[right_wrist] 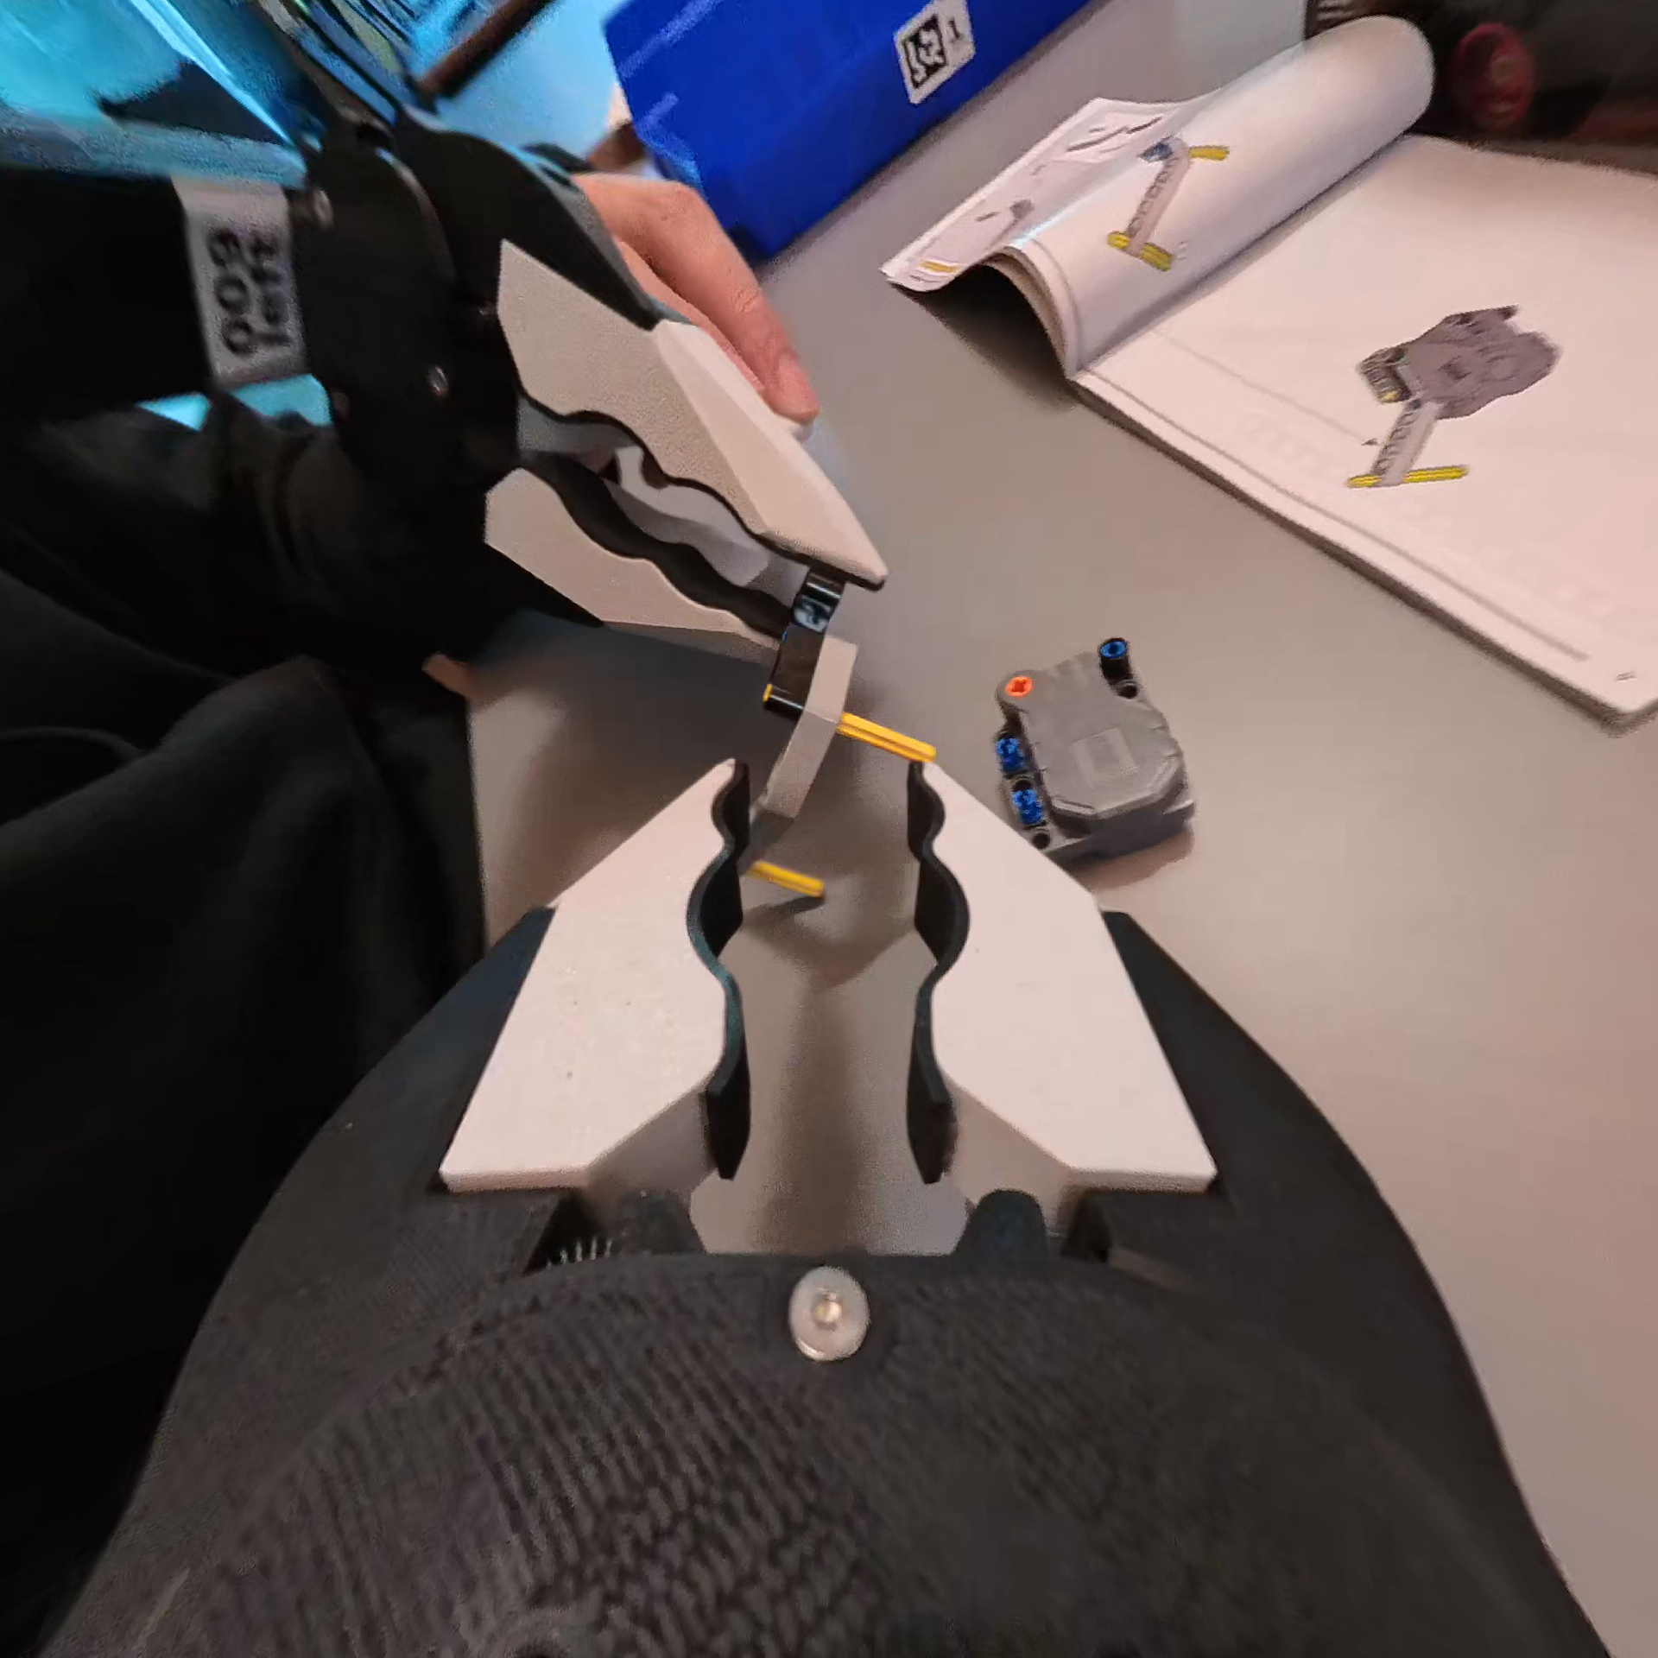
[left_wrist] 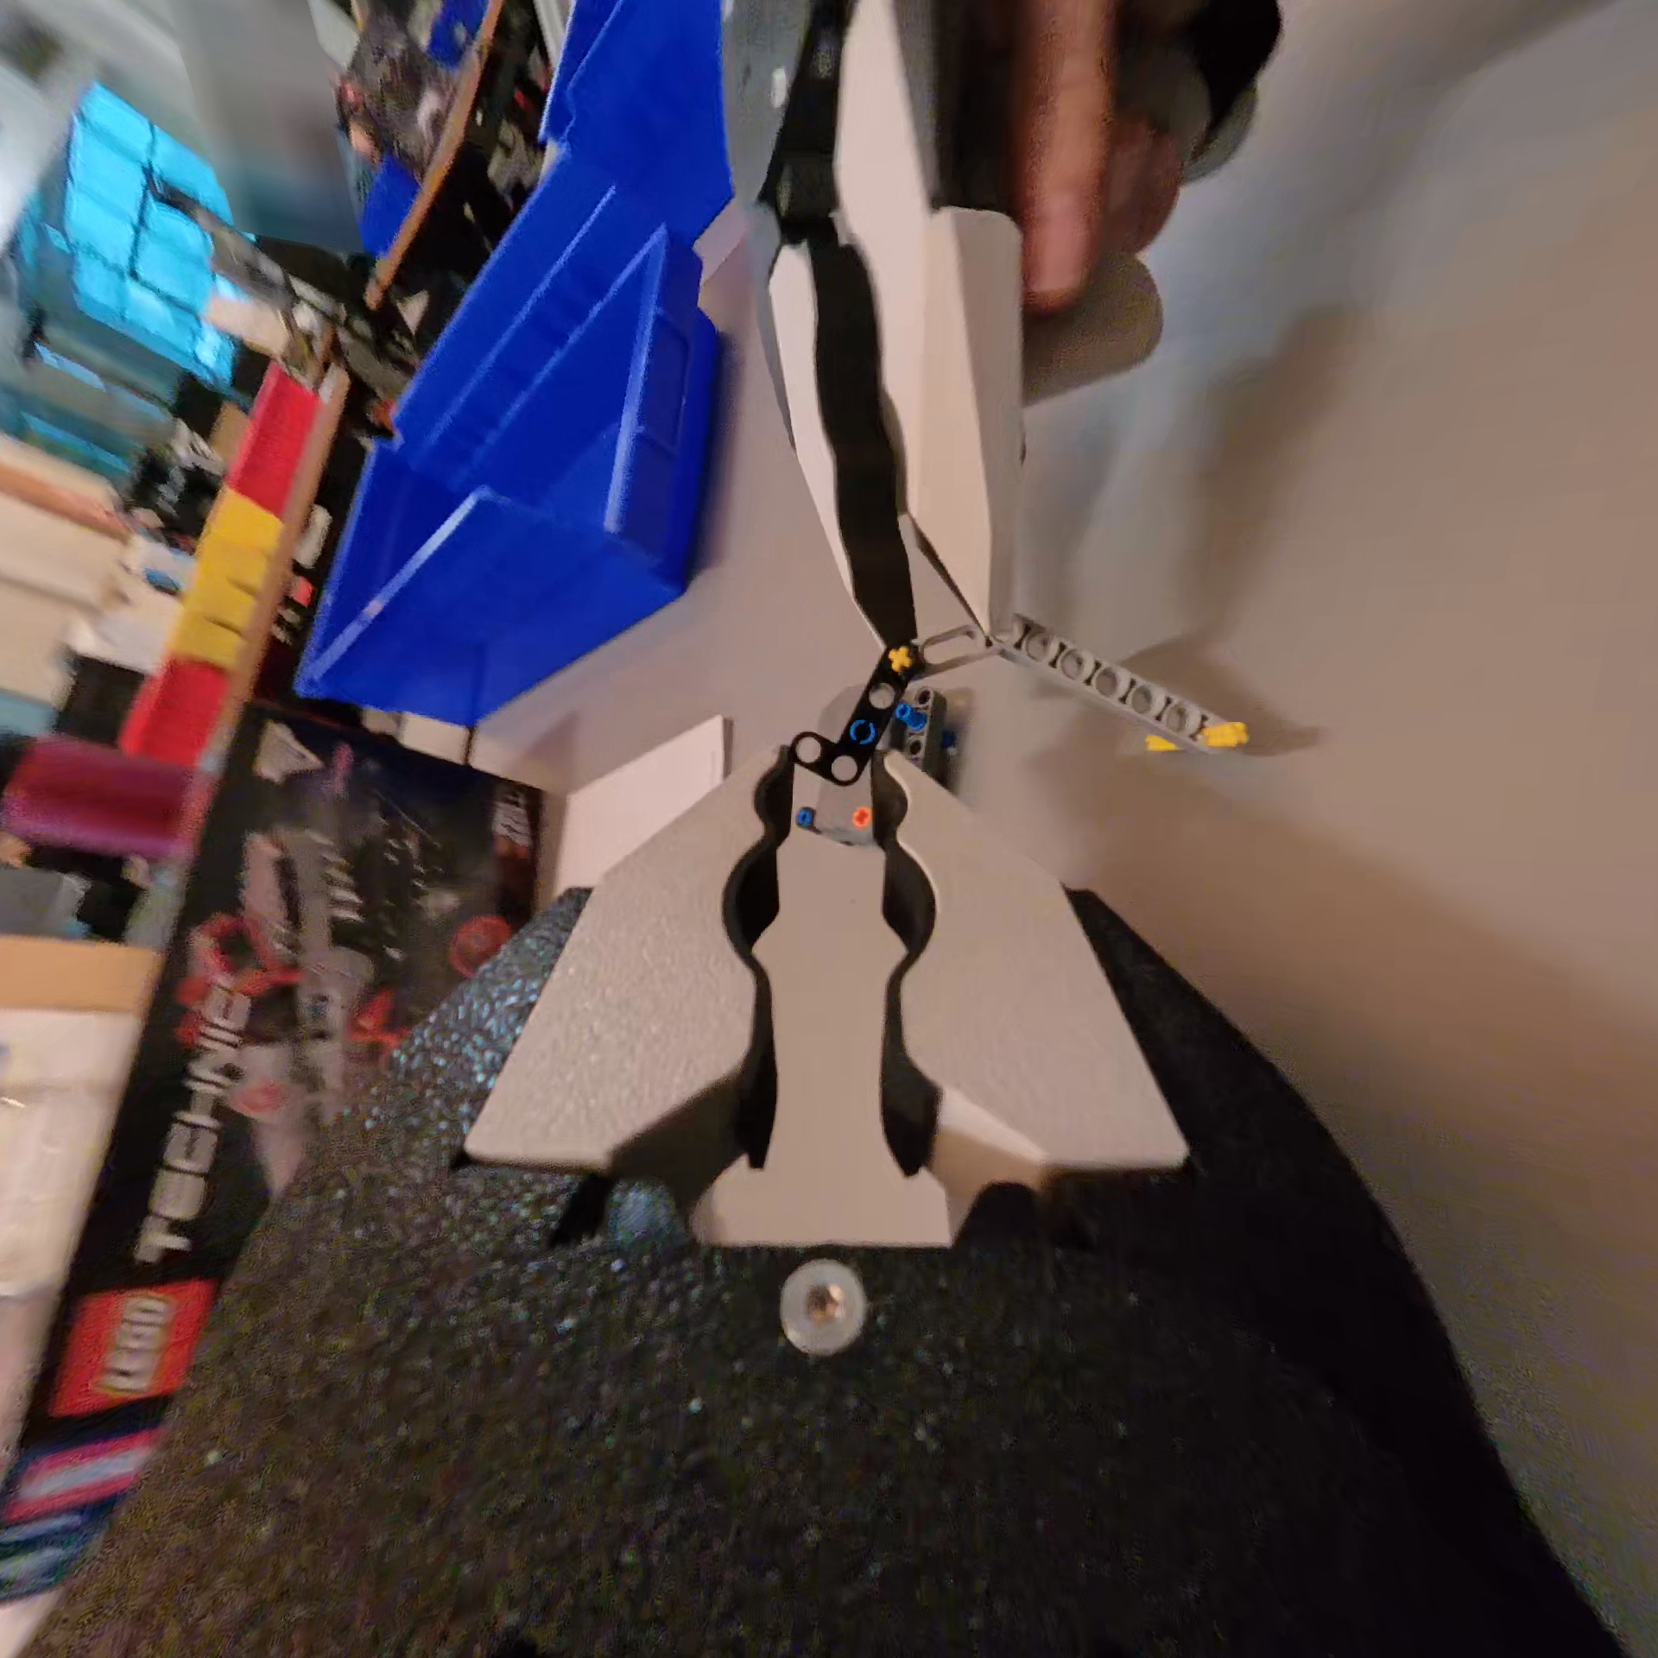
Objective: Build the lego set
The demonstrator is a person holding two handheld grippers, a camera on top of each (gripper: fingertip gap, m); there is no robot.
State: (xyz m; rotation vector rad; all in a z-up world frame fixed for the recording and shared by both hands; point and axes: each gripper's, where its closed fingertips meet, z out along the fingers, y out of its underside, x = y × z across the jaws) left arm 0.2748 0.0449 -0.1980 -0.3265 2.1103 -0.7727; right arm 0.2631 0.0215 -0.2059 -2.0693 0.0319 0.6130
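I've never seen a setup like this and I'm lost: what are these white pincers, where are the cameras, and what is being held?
A person holds a hand-operated gripper in each hand, and each gripper carries a camera that looks out along its two white fingers. In the right wrist view, the right gripper is open at the bottom. The left gripper reaches in from the upper left. It pinches a black beam joined to a grey beam with yellow axles. On the grey table lie a grey motor block, an open instruction booklet and a blue bin.
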